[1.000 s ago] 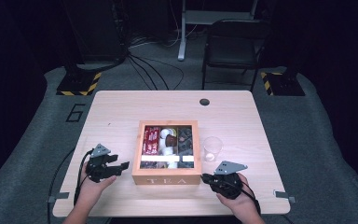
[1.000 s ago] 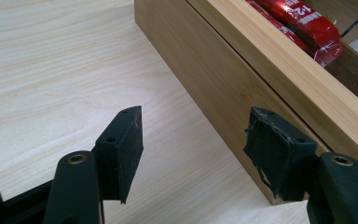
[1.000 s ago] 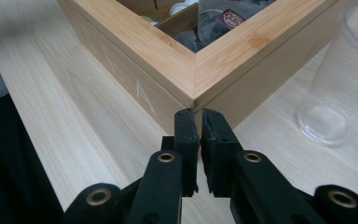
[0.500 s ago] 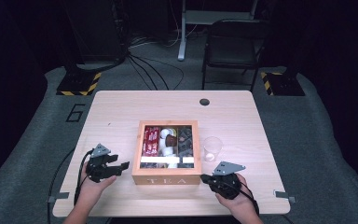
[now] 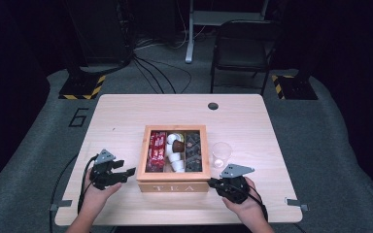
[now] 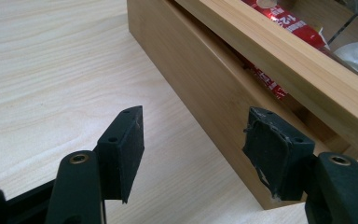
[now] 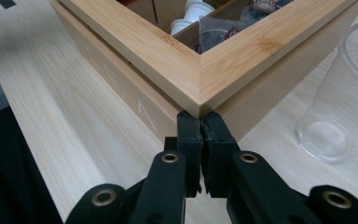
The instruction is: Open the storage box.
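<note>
- A wooden tea box (image 5: 173, 186) stands near the front middle of the light wooden table (image 5: 126, 111), with the word TEA on its front face.
- Its glass-paned lid (image 7: 193, 70) lies down on the box, though in the left hand-held gripper view a thin gap shows between lid frame and box body.
- Under the pane sit red packets (image 5: 156, 150) in the left compartment, white pods (image 5: 175, 155) with a brown one in the middle, and dark packets (image 5: 192, 151) on the right.
- The left hand-held gripper (image 5: 126, 173) rests on the table just beside the box's left front corner. Its jaws have just been closing a little and stand partly open, with only bare table between them; one pad (image 6: 275, 149) is very near the box's side wall, and I cannot tell if it touches.
- The right hand-held gripper (image 5: 212, 183) lies at the box's right front corner. Its jaws are pressed together with nothing between them, their tips right at the corner under the lid's edge.
- A clear plastic cup (image 5: 221, 154) stands upright just beside the box's right side, apart from it.
</note>
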{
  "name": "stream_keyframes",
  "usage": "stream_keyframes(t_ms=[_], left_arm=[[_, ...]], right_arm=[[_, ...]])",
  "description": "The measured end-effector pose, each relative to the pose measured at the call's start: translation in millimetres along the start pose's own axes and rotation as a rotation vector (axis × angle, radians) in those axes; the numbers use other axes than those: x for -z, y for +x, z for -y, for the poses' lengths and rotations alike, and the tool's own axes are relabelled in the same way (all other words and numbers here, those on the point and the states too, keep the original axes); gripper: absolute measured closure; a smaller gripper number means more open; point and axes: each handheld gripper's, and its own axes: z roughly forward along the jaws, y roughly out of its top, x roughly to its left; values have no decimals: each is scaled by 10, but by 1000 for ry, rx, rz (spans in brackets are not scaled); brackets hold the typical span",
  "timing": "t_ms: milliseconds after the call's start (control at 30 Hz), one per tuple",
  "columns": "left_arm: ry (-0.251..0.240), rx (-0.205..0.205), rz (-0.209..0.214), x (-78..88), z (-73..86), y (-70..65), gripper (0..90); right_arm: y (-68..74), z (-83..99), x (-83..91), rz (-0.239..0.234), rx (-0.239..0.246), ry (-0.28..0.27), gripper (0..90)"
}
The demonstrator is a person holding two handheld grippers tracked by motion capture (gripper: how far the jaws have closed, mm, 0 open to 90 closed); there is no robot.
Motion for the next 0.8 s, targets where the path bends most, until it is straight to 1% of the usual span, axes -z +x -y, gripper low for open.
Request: stream_keyframes(t_ms=[67, 100, 133, 167, 200, 233, 267, 300, 333, 367, 433, 500, 533, 567, 600, 667, 700, 733, 767, 800], left_arm=[[0, 2, 1, 3, -3, -10, 382], [-10, 0, -3, 6, -7, -22, 386], [-20, -8, 5, 32, -26, -38, 399], [-27, -11, 12, 50, -39, -52, 405], [-27, -11, 12, 50, -39, -52, 412], [-41, -23, 21, 78, -56, -74, 421], [-48, -26, 24, 85, -58, -88, 432], [-48, -26, 24, 85, -58, -88, 445], [-48, -37, 39, 90, -64, -104, 452], [-42, -50, 43, 93, -66, -107, 463], [-45, -56, 53, 93, -70, -124, 475], [-48, -62, 57, 96, -74, -134, 483], [-58, -72, 74, 107, -82, -152, 483], [-70, -89, 90, 120, -93, -171, 492], [-84, -116, 105, 138, -115, -216, 493], [-99, -129, 108, 153, -135, -272, 493], [-93, -137, 99, 155, -141, -303, 498], [-93, -137, 99, 155, -141, -303, 496], [-95, -158, 96, 155, -149, -323, 495], [-96, -161, 101, 156, -153, -336, 495]], right_arm=[[-7, -14, 0, -3, 9, 3, 868], [-5, -29, -1, -5, -2, -2, 869], [-9, -63, -15, -10, -23, -13, 869], [-10, -76, -21, -9, -18, -16, 869], [-6, -93, -23, -9, -24, -18, 869], [-10, -108, -23, -11, -26, -27, 869], [-13, -126, -18, -12, -27, -33, 869], [-16, -144, -13, -13, -29, -42, 869], [-19, -161, -6, -14, -29, -51, 870], [-23, -179, 1, -14, -27, -60, 870], [-29, -212, 16, -14, -30, -75, 870], [-30, -224, 22, -16, -36, -78, 870], [-37, -236, 24, -16, -31, -82, 869], [-34, -246, 28, -18, -37, -80, 869], [-42, -257, 23, -19, -26, -83, 869], [-39, -263, 25, -17, -32, -80, 869], [-40, -265, 26, -18, -33, -81, 868], [-42, -268, 29, -20, -35, -85, 868], [-47, -274, 31, -22, -32, -87, 868], [-47, -274, 31, -22, -32, -87, 868]])
